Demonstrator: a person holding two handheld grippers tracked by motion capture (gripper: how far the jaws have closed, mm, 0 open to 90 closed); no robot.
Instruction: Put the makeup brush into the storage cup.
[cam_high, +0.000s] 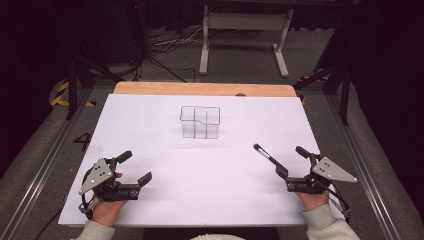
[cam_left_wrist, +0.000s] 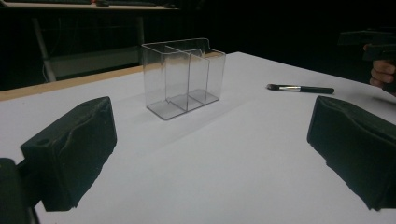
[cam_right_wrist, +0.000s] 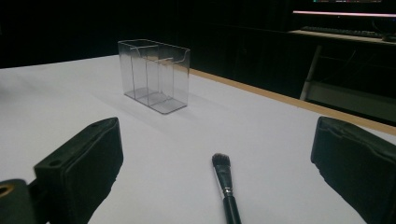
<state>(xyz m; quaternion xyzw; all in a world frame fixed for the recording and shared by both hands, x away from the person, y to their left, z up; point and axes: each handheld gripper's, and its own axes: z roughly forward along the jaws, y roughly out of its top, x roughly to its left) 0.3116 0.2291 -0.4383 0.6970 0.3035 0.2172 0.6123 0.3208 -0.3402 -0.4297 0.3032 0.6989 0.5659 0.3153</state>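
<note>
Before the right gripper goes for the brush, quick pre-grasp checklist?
1. Right gripper open: ok, fingers spread wide.
2. Makeup brush between the right fingers: ok, it lies on the table between them, not pressed.
3. Brush lying flat, bristles toward the organizer: ok.
4. Clear organizer upright, compartments empty: ok.
5. Left gripper open, nothing in it: ok.
6. Path from brush to organizer across the white table: ok.
</note>
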